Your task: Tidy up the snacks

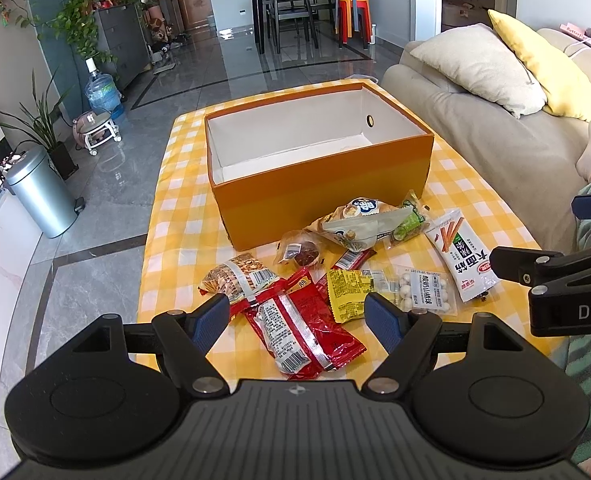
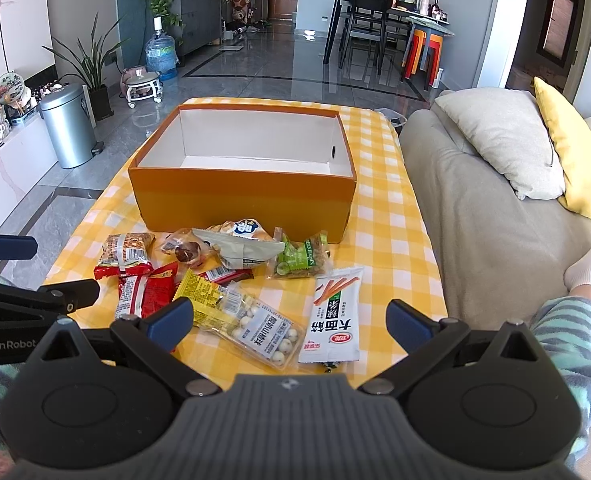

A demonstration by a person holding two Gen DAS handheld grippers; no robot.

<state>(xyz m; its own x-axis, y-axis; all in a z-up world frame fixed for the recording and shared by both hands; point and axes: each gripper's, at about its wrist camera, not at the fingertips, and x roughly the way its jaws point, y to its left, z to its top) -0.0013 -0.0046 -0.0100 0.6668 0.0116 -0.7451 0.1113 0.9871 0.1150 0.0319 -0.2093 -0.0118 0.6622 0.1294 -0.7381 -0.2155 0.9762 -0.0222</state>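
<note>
Snacks: I see a pile of small packets on the yellow checked cloth (image 2: 395, 216), just in front of the orange box (image 2: 243, 196). None is in the box yet, so I think my job has not started.
Red packet (image 1: 303, 332): It lies flat, right in front of my left gripper (image 1: 299, 314). It looks light, thin and crinkly. I think it may slip, so I would pinch it across the middle.
White stick packet (image 2: 335, 320): It lies between the fingers of my right gripper (image 2: 289, 318). It looks long and flat. The sticks inside may snap, so I would squeeze softly near one end.
Ball packet (image 2: 263, 330): It is clear, with small white balls inside. It touches the yellow packet (image 2: 199, 292). It may feel lumpy.
Puffy bag (image 1: 355, 224): It leans by the box wall. It looks full of air and soft.
Left claw: Its fingers are wide apart and hold nothing.
Right claw: Its fingers are wide apart too, with nothing in them.
Box: It is open on top and white inside. I see nothing in it.
Around: A sofa (image 2: 487, 216) is on the right.
</note>
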